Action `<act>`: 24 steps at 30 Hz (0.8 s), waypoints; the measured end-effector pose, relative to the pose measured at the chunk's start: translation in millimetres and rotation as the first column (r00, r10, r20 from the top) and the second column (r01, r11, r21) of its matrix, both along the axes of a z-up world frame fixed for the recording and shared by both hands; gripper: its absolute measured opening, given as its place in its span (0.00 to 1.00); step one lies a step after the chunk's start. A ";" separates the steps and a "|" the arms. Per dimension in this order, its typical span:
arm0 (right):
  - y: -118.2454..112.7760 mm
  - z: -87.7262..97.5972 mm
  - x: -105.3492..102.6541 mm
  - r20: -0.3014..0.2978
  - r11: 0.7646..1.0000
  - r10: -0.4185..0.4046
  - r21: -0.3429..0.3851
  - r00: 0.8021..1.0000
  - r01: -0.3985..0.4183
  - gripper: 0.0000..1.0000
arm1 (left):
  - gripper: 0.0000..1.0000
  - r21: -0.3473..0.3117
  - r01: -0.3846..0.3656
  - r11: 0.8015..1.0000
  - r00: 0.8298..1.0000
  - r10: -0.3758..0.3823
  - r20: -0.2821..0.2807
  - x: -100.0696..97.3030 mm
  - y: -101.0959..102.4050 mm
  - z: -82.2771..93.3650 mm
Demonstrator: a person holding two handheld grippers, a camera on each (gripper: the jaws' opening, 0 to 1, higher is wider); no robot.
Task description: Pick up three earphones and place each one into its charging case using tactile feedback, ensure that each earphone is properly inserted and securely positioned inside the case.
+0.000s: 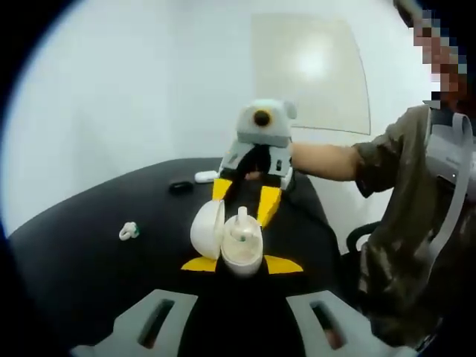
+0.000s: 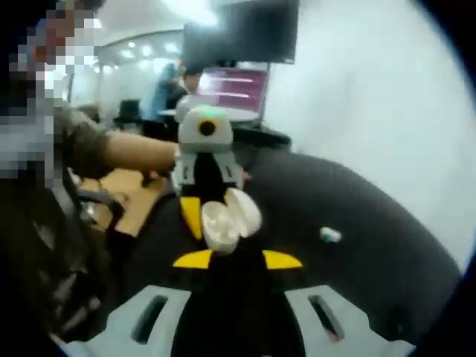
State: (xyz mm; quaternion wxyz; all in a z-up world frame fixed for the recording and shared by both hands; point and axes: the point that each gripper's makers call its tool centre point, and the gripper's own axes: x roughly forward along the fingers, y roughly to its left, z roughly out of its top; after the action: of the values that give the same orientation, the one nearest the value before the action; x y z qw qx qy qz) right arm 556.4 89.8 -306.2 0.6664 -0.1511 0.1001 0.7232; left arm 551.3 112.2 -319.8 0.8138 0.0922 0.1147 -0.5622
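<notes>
Yellow-tipped jaws of the left gripper [image 1: 242, 264] are being seen nearest in the left gripper view, closed on a white charging case [image 1: 239, 242] that is being held above the black desk [image 1: 82, 245]. The case's lid is standing open to the left, and an earphone [image 1: 242, 222] is sitting in the case with its stem pointing up.

Beyond the case, the right gripper [image 1: 245, 197] is being pointed toward the camera by a bare forearm [image 1: 327, 160] reaching in from the right; its yellow jaws are angled down just behind the case, parted, and whether they are touching the earphone cannot be told.

In the right gripper view, the right gripper [image 2: 238, 259] is shown with its jaw tips apart and nothing between them, while the left gripper [image 2: 201, 216] is being held opposite, with the open case [image 2: 227, 219] at its jaws.

Another earphone [image 1: 129, 231] is lying on the desk to the left, well apart from the grippers. A small dark object [image 1: 181, 187] and a white object [image 1: 206, 176] are lying at the far edge. A monitor [image 2: 242, 33] is showing in the background.
</notes>
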 end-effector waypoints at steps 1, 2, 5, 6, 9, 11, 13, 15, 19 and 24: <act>0.6 -0.4 -3.8 -0.020 1.000 0.020 0.007 1.000 -0.020 0.31 | 0.18 0.000 0.000 1.000 1.000 0.000 -0.001 0.1 0.0 0.0; 1.7 -0.6 -4.4 -0.025 1.000 0.028 0.013 0.999 -0.028 0.31 | 0.18 0.001 0.001 1.000 1.000 -0.001 0.001 -0.3 -0.1 0.0; 11.3 -1.6 -7.5 -0.042 0.999 0.038 0.023 0.998 -0.037 0.30 | 0.18 0.006 0.007 1.000 1.000 -0.007 0.022 -1.5 -1.1 0.1; 15.3 -2.0 -9.3 -0.054 0.998 0.050 0.028 0.997 -0.048 0.30 | 0.18 0.006 0.009 1.000 1.000 -0.009 0.020 -1.5 -1.4 0.2; 25.6 -5.5 -11.7 -0.081 0.997 0.073 0.020 0.994 -0.071 0.28 | 0.18 0.010 0.011 1.000 1.000 -0.012 0.027 -2.5 -2.1 -0.1; 29.2 -11.6 -10.7 -0.091 0.996 0.090 0.003 0.992 -0.091 0.24 | 0.18 0.013 0.013 1.000 0.999 -0.013 0.040 -2.7 -2.3 0.3; 28.5 -9.5 -10.2 -0.160 0.996 0.086 0.028 0.983 -0.082 0.23 | 0.18 0.012 0.005 1.000 0.999 -0.006 0.031 -2.9 -0.8 0.8; 26.0 -10.1 -10.9 -0.150 0.995 0.093 0.034 0.984 -0.089 0.23 | 0.18 0.012 0.014 1.000 0.999 -0.014 0.041 -4.3 -1.9 1.3; 23.3 -8.4 -13.8 -0.109 0.994 0.104 0.046 0.989 -0.100 0.22 | 0.19 0.014 0.017 1.000 0.998 -0.018 0.055 -5.2 -1.4 2.4; 14.0 -8.7 -5.6 -0.132 0.997 0.073 0.035 0.989 -0.069 0.22 | 0.19 0.001 -0.010 1.000 0.998 0.010 0.065 0.3 3.4 6.0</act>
State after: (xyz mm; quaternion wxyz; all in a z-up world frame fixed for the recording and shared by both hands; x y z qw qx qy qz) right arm 550.8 103.7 -314.8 0.6344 -0.0956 0.1278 0.7563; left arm 551.5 115.6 -313.8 0.8197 0.1101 0.0891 -0.5549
